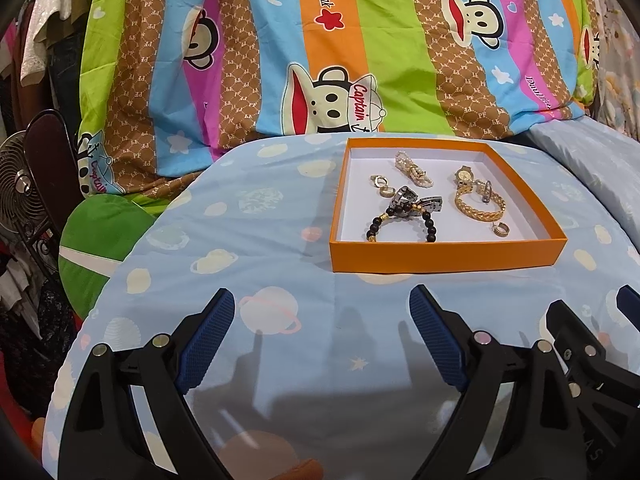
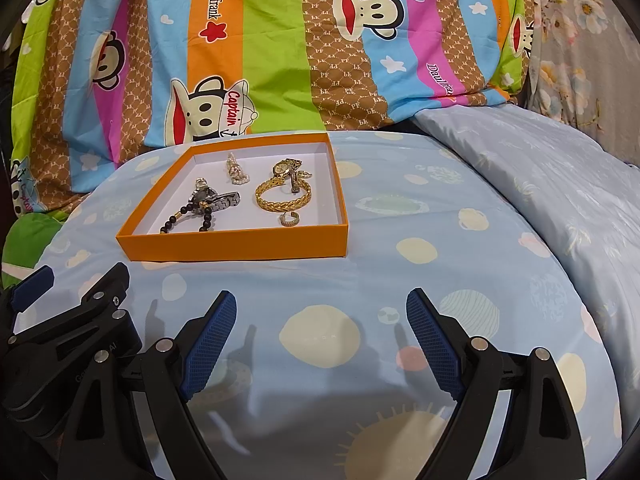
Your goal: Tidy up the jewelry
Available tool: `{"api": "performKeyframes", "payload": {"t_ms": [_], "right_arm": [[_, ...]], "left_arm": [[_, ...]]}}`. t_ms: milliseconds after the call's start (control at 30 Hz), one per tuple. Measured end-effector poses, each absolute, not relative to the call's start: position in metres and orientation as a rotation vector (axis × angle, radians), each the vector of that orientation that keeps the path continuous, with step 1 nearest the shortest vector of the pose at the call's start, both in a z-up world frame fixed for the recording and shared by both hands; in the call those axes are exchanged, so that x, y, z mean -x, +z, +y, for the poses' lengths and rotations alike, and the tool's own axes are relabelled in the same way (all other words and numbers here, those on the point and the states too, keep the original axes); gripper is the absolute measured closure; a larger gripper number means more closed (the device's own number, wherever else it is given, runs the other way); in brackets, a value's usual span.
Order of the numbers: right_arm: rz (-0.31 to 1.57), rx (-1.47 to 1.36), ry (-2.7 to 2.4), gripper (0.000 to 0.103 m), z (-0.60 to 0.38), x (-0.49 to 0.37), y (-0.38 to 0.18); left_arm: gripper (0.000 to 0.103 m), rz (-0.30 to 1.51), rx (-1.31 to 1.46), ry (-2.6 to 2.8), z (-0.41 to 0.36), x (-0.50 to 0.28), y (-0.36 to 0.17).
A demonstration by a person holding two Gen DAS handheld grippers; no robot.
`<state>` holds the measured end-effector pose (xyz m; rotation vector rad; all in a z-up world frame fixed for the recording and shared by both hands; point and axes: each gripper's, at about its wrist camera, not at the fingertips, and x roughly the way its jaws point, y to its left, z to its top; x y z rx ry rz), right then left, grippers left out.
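Note:
An orange shallow box (image 1: 444, 257) (image 2: 232, 247) with a white inside sits on the light blue cloth. In it lie a black bead bracelet (image 1: 400, 221) (image 2: 188, 216), a silver watch (image 1: 416, 202) (image 2: 218, 201), a gold chain bracelet (image 1: 478, 208) (image 2: 282, 198), a gold watch (image 1: 464, 176) (image 2: 284, 168), a pearl piece (image 1: 412, 168) (image 2: 236, 172) and small gold rings (image 1: 501, 230) (image 2: 289, 219). My left gripper (image 1: 322, 312) is open and empty, short of the box. My right gripper (image 2: 320, 312) is open and empty, near and to the right of the box.
A bright striped cartoon blanket (image 1: 320, 40) (image 2: 280, 40) rises behind the box. A pale blue pillow (image 2: 560, 200) lies at the right. A fan (image 1: 20, 188) and a green cushion (image 1: 100, 248) stand at the left, off the cloth's edge.

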<state>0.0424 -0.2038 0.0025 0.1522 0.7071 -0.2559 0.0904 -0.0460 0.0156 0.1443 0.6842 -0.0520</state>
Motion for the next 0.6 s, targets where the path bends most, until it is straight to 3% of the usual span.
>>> {"api": "performKeyframes", "payload": {"t_ms": [600], "right_arm": [[0.706,-0.153,-0.255,0.017,-0.2037,-0.0427,0.0025]], "left_arm": [[0.016,0.690,-0.140,-0.059,-0.0457,-0.0917,0.0148]]}}
